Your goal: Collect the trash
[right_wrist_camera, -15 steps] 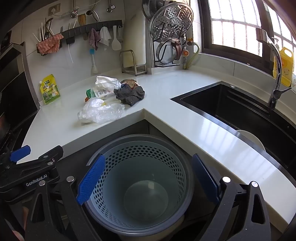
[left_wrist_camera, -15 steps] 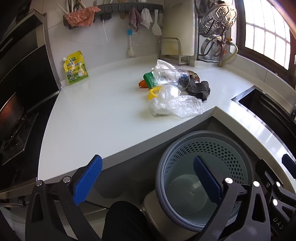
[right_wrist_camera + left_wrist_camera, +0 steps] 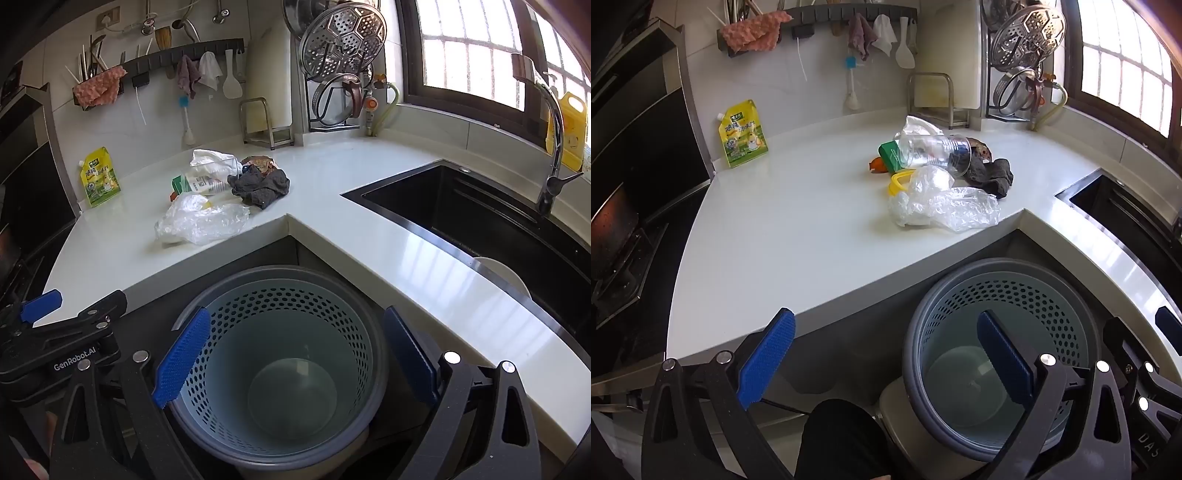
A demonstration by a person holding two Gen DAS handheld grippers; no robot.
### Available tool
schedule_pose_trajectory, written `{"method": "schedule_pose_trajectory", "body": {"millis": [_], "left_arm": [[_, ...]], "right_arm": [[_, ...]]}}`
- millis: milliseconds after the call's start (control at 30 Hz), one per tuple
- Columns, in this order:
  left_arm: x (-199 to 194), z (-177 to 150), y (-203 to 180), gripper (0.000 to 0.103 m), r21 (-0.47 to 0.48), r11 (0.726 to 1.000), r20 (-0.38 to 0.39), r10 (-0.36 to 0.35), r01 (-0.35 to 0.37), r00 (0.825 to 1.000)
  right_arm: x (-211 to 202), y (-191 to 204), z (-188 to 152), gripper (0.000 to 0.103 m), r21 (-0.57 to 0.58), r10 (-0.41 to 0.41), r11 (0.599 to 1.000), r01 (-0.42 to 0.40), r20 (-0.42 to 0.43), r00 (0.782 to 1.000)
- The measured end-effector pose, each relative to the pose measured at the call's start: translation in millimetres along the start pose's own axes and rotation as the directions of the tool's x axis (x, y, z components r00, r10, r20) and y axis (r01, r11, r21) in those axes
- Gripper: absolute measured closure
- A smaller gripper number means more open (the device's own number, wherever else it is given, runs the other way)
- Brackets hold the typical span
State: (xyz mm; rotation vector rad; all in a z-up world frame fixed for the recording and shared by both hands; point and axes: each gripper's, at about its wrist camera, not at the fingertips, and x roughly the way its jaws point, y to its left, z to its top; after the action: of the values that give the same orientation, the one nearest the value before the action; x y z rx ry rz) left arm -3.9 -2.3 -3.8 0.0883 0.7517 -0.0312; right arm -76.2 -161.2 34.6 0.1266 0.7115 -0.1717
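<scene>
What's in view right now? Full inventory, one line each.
countertop: 1, white, L-shaped, wraps the corner.
trash bin: 1, grey rim with pale perforated liner, empty, on the floor below the counter corner.
plastic bag: 1, clear, crumpled, nearest the counter edge.
plastic cup: 1, clear, lying on its side in the trash pile.
green carton: 1, green, beside the cup.
dark cloth: 1, dark grey, right side of the pile.
yellow pouch: 1, yellow-green, leaning on the wall.
sink: 1, black, right of the corner.
faucet: 1, metal, behind the sink.
left gripper: 1, blue pads, open, holding nothing.
right gripper: 1, blue pads, open above the bin.
</scene>
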Motion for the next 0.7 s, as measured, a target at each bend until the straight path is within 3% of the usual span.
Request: {"method": "schedule_pose_trajectory", "body": {"millis": [700], "left_arm": [[14,7,1,0.006,0.009,1.000,-0.012,0.011,-0.011,1.000]], "right_arm": [[10,0,3,0.013,-0.007,0.011,1.000,-0.011,-0.004,1.000]]}}
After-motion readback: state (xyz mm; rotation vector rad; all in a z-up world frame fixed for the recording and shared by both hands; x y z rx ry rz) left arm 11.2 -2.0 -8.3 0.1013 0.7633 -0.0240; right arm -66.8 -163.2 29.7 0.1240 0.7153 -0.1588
